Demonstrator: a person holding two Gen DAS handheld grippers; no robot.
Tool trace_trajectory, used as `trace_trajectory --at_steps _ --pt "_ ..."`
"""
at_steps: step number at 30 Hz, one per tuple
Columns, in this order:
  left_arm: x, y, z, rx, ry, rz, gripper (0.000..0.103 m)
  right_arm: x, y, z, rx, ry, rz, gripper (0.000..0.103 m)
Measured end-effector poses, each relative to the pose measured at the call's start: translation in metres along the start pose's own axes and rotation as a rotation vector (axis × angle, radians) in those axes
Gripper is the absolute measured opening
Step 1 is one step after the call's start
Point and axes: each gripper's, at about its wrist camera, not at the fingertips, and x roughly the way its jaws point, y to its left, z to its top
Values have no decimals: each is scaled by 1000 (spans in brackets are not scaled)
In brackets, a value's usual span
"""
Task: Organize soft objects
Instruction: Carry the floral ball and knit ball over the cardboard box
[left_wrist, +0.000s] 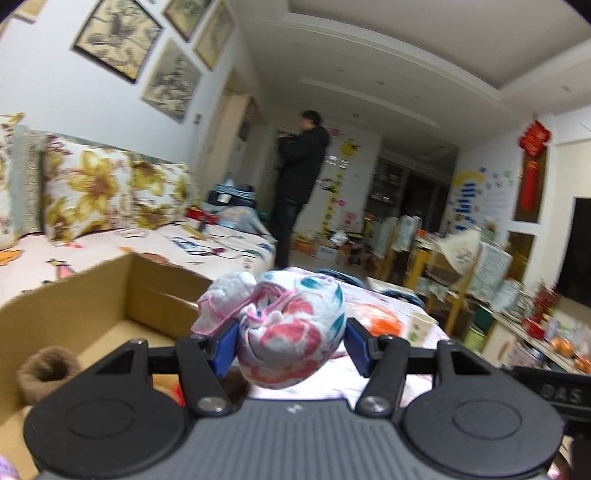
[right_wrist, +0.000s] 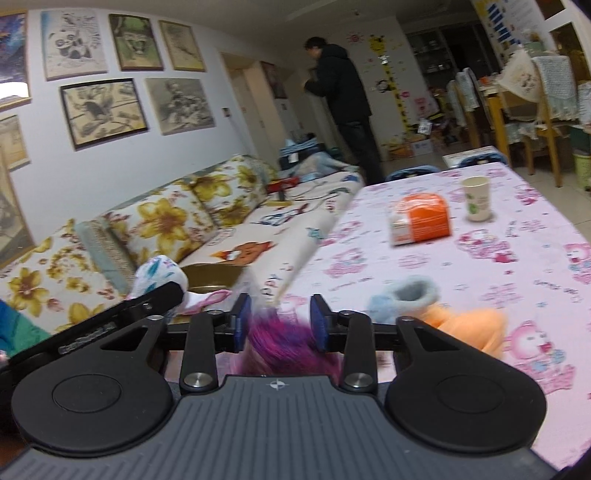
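My left gripper (left_wrist: 291, 341) is shut on a rolled floral sock ball (left_wrist: 291, 328), white with pink and teal print, held above the table beside an open cardboard box (left_wrist: 110, 295). A brown sock roll (left_wrist: 48, 373) lies inside the box. The floral ball also shows at the left of the right wrist view (right_wrist: 160, 275). My right gripper (right_wrist: 281, 322) has its jaws around a purple fuzzy sock ball (right_wrist: 291, 350); contact with the pads is unclear. A light blue sock roll (right_wrist: 406, 299) and an orange one (right_wrist: 469, 325) lie on the table to its right.
The table has a pink printed cloth (right_wrist: 480, 258). An orange tissue pack (right_wrist: 421, 219) and a paper cup (right_wrist: 476, 197) stand farther back. A floral sofa (right_wrist: 166, 221) runs along the left. A person in black (right_wrist: 343, 92) stands at the back.
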Motion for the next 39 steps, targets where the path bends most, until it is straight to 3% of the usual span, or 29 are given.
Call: trace_trajectory --at_steps 7,11,12,13,14,17,19,22,30,34,39 --pt "-1 29 0 -72 15 95 60 6 3 -10 -79 41 -15 38" --pt "-1 35 2 -80 15 125 60 3 -21 -19 -40 90 -53 47" --pt "-1 37 2 -81 14 134 60 3 -25 -22 -26 101 -54 57" --pt "0 38 2 -81 14 145 60 2 -30 -26 -15 114 -51 73" --pt "1 39 2 -81 18 158 60 2 -32 -30 -7 128 -47 78" --pt "3 44 3 -87 33 194 60 3 -28 -47 15 176 10 86" --pt "4 47 3 -94 38 213 60 5 -21 -57 12 204 51 98" --pt "3 51 4 -105 40 222 60 6 -6 -71 -20 241 88 102" --pt "2 51 4 -95 43 221 60 16 14 -102 -66 317 92 102" --pt "2 51 5 -93 42 221 60 16 14 -102 -101 313 76 81" --pt "0 54 6 -95 33 228 60 18 13 -93 -127 304 65 67"
